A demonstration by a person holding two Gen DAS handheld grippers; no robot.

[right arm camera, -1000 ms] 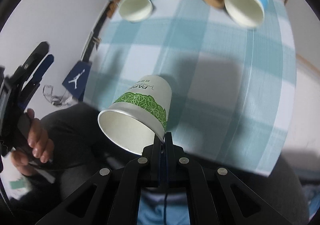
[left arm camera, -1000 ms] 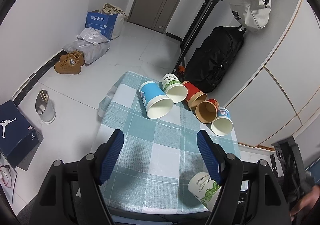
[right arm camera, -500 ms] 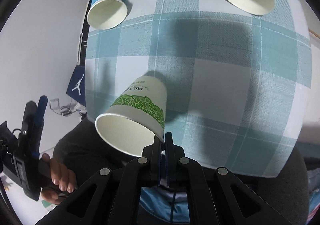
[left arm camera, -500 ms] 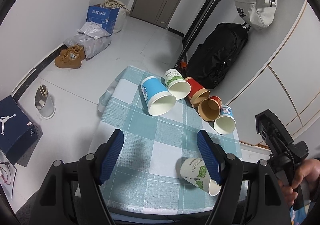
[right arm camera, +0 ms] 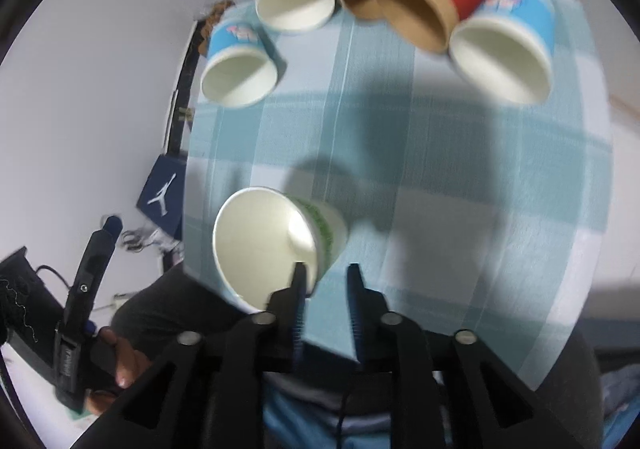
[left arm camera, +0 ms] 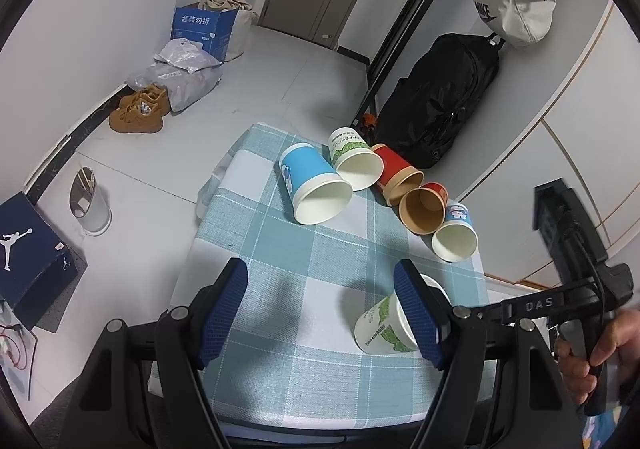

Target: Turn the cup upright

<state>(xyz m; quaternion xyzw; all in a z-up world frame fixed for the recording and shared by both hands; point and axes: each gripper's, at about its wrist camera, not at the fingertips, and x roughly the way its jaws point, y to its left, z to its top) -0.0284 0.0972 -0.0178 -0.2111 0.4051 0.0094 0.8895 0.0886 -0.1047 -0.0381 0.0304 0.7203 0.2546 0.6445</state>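
Observation:
A white paper cup with green leaf print [right arm camera: 276,241] stands nearly upright, mouth up, near the front edge of the checked table [right arm camera: 460,185]. My right gripper [right arm camera: 326,281] is open; its left finger [right arm camera: 298,285] is at the cup's rim and the right finger is apart from it. In the left wrist view the same cup [left arm camera: 384,325] is half hidden behind the right finger of my left gripper [left arm camera: 324,309], which is open and empty above the table's front.
Several paper cups lie on their sides in a row at the table's far edge: a blue one [left arm camera: 312,185], a green-print one [left arm camera: 354,161], two red ones [left arm camera: 400,177], a small blue one [left arm camera: 456,235]. A backpack [left arm camera: 436,97] stands beyond.
My right gripper has opened and let go of the green-print cup, which went from tilted in the grip to standing mouth up on the table. The left gripper stayed put.

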